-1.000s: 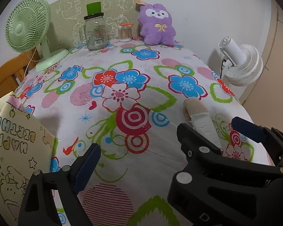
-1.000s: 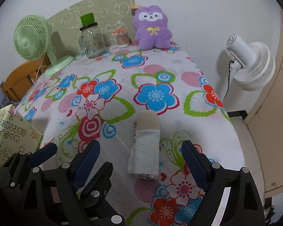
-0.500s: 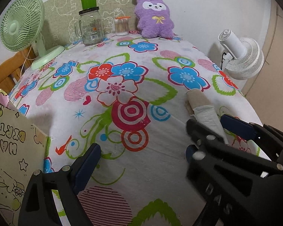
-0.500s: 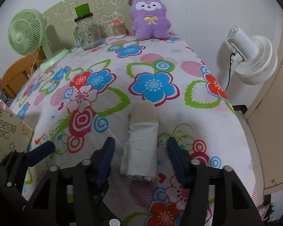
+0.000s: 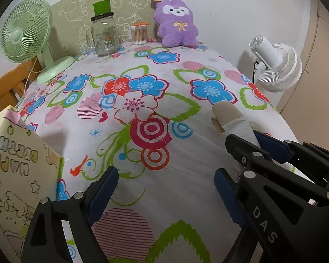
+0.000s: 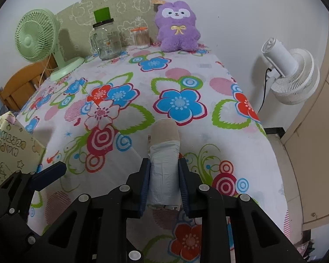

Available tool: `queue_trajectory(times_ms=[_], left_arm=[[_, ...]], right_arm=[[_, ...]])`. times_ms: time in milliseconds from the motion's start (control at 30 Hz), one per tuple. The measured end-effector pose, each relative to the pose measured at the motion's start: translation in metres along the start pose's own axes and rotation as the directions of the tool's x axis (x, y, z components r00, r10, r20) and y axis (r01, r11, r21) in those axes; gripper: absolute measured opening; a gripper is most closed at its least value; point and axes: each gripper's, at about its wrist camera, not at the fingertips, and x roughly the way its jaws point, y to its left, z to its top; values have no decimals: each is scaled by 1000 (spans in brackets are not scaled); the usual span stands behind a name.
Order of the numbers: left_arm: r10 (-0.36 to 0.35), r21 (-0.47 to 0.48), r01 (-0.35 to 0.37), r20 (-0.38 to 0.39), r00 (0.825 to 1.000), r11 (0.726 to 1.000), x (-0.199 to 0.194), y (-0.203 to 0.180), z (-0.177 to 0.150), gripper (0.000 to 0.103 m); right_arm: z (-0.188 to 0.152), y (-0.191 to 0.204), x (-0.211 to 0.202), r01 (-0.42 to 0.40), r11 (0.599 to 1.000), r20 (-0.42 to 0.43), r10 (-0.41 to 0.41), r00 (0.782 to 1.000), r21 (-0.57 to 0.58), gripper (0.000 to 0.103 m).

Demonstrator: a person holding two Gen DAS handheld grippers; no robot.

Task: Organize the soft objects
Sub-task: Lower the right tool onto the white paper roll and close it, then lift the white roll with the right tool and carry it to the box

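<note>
The right claw (image 6: 164, 179) has just been closing and its blue pads now press both sides of the white end of a rolled bundle (image 6: 164, 164). The roll lies on the flowered table (image 6: 186, 70), near its right front part, lengthwise away from the camera; its far end is beige and sticks out past the pads, touching the edge of a blue flower print. In the left wrist view the same roll (image 5: 232, 118) shows at the right, with the right claw's black frame over its near end.

The left claw (image 5: 164, 188) stands wide with nothing between its pads, over bare cloth to the left of the roll and apart from it.

At the table's far edge, against the wall, sits a purple plush (image 6: 176, 26). Left of it stand a small jar of swabs (image 6: 140, 37) and a glass jar (image 6: 105, 41) with a green cap, and farther left a green fan (image 6: 39, 41). A white fan (image 6: 291, 76) stands off the table's right side. A yellow paper bag (image 5: 13, 175) with printed letters is at the near left corner.
</note>
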Motion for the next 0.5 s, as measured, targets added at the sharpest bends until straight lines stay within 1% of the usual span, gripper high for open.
queue_trajectory(times_ms=[500], left_arm=[[-7, -1, 7, 68, 998, 1000, -48, 7, -5, 90]], right_arm=[[-1, 17, -48, -10, 1000, 74, 11, 997, -15, 28]])
